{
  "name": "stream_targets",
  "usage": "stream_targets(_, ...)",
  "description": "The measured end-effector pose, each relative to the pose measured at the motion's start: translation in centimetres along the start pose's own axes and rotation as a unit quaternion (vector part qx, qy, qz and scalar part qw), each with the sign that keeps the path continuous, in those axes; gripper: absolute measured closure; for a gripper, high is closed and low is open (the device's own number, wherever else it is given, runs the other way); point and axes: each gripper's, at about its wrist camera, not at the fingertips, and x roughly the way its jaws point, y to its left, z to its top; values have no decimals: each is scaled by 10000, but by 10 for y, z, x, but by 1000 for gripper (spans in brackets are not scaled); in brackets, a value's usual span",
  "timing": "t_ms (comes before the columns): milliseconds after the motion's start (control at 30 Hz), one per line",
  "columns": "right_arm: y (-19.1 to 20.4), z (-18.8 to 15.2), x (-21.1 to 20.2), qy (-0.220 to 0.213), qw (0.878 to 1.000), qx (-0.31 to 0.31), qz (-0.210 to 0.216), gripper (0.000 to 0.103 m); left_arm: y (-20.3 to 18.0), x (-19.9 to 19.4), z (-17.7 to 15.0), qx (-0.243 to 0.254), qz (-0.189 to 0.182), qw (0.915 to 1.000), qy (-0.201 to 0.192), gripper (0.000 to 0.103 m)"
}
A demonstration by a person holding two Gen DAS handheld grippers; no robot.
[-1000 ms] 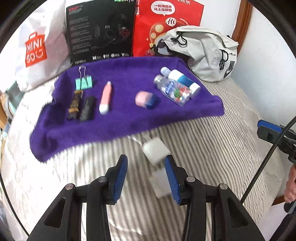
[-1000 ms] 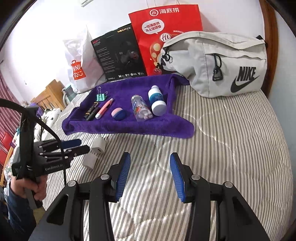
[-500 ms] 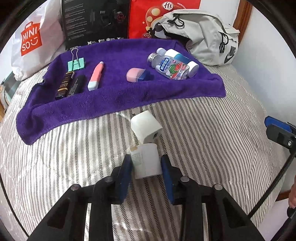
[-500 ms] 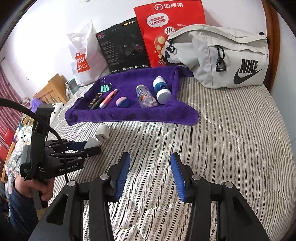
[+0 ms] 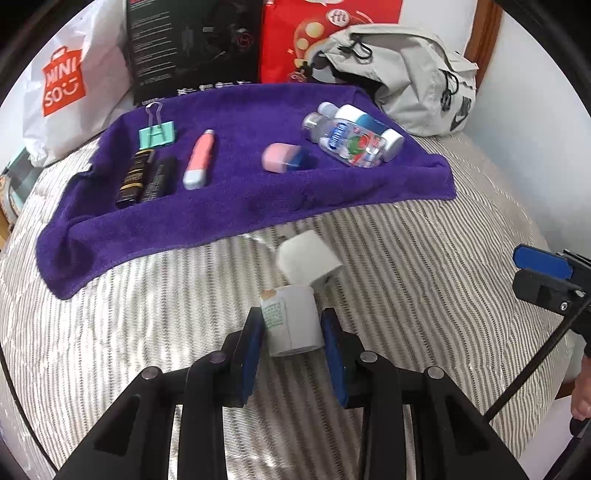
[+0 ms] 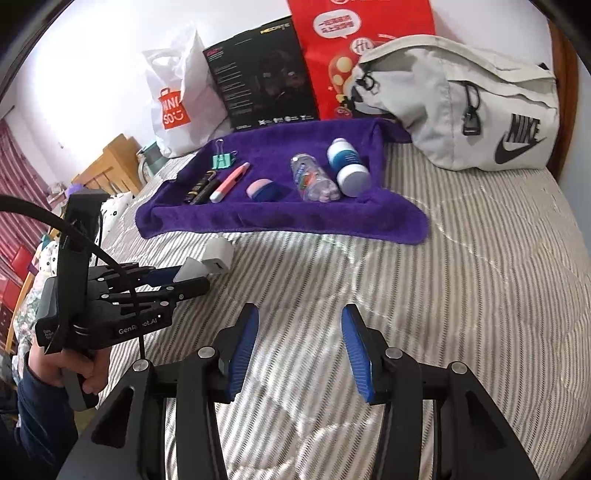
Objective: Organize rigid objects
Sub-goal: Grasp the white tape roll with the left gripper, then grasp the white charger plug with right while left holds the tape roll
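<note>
My left gripper (image 5: 291,332) is shut on a small white block with a label (image 5: 291,319), just above the striped bed. A white charger cube (image 5: 308,260) lies right beyond it. Farther back, a purple towel (image 5: 240,184) holds a green binder clip (image 5: 157,131), two dark tubes (image 5: 146,177), a pink pen-like tool (image 5: 199,158), a pink-and-blue case (image 5: 282,157) and two bottles (image 5: 354,136). In the right wrist view my right gripper (image 6: 300,350) stands open over bare bedding, with the left gripper (image 6: 184,277) and white block (image 6: 192,273) at its left.
Behind the towel stand a white Miniso bag (image 5: 66,92), a black box (image 5: 192,44), a red bag (image 5: 328,33) and a grey Nike bag (image 6: 480,107). A wooden headboard edge (image 6: 565,92) is at right. Striped bedding (image 6: 461,277) stretches right of the towel.
My left gripper moved forward around the white block and closed on it. The right gripper stayed open, shifting only slightly.
</note>
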Motion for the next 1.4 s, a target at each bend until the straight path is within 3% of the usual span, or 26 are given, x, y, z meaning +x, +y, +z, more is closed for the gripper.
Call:
stream_targets(333,48,26,49,213,9984,-424,310,56,56,-20,-13,-369,299,9988,-148,72)
stream_targets(600,75,43,85,361,9969,-650,276,56,90,-22,-24,-709,321,9969,-134,72)
stream_targets(967,95,42,121,459,9954,-839,53,56,99,-24,-28,-768,223,9967,-151,72)
stream_targets(1033,97,40,123,340,9948,-960,-71,60,99,-24,-28,-785,215,9966,-148,72)
stream_targets(1100,96,40,123,317,9938,-1042,-211,75,100,-24,-28,-796,201,9965,-155,72)
stream_targets(1133,93,40,121,350,9938,-1043,-183,76,100,-24,-28,-795,195,9965,-154,72)
stream_targets(1400,71,31,106,558,9927,-1002,-375,76,98,-24,-28,-770,192,9967,-167,72)
